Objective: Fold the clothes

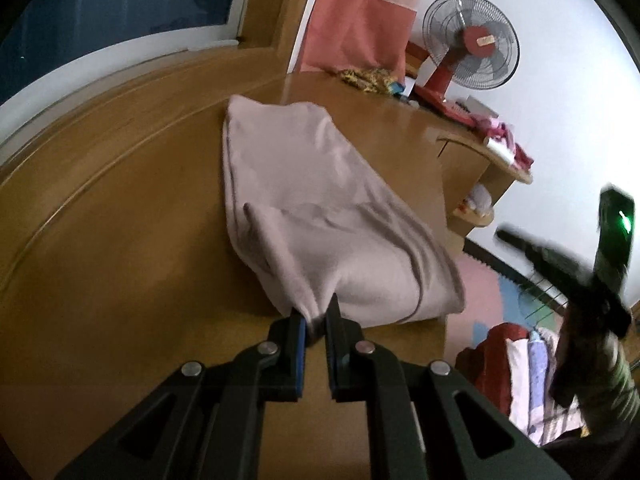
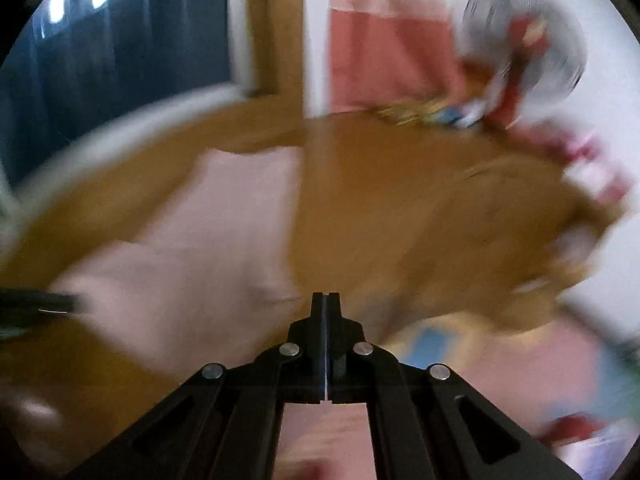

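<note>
A pale pink folded garment [image 1: 320,216] lies on the wooden table [image 1: 120,240]. My left gripper [image 1: 316,316] is shut on the garment's near edge, with cloth bunched between the blue pads. My right gripper [image 2: 326,300] is shut and empty, its jaws pressed together, held near the table's near right edge beside the garment [image 2: 200,248]. The right wrist view is heavily blurred. The right gripper also shows in the left wrist view [image 1: 560,264], off the table to the right. The left gripper's tip shows at the far left of the right wrist view [image 2: 40,304].
A red desk fan [image 1: 472,48] and small clutter [image 1: 368,78] stand at the table's far end. A pink curtain [image 1: 360,20] hangs behind. A side shelf [image 1: 480,168] with toys adjoins the table's right. Clothes [image 1: 520,364] lie on the floor mats.
</note>
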Demonstrator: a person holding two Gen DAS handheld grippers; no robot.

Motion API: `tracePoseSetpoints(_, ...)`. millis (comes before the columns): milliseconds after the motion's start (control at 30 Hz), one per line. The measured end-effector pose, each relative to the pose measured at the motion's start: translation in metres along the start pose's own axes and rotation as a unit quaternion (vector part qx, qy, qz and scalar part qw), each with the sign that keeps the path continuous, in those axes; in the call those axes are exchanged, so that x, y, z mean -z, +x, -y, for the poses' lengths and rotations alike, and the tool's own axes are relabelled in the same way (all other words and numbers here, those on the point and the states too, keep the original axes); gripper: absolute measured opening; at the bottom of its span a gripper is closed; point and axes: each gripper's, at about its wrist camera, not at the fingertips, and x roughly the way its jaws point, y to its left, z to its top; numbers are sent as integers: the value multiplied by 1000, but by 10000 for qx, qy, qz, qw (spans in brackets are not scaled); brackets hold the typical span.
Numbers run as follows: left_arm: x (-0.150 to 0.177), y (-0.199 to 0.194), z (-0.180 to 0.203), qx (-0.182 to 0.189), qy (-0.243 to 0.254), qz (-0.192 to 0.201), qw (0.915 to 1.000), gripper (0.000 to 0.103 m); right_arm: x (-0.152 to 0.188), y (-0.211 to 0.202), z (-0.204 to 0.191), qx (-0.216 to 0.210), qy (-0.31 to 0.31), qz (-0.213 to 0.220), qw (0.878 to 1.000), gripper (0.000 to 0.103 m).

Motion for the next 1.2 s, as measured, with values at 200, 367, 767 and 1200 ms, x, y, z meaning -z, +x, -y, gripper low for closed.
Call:
tracePoseSetpoints(200, -21, -6, 15, 327, -8, 55, 9994, 6, 34, 11, -36, -131, -953, -405, 9945, 45)
tracePoseSetpoints(367, -30, -10, 23, 380, 55, 100, 9992, 6, 23, 35, -49, -300, -795, -337, 9958, 37)
tracePoseSetpoints(767, -27, -28, -17, 29, -371, 280, 9989, 0, 12, 24, -41, 967, -2122, -183, 9723, 14)
tracePoseSetpoints(1200, 38, -7, 39, 249, 1516, -58, 9881, 34, -5, 15, -37, -364, -630, -237, 9971, 14)
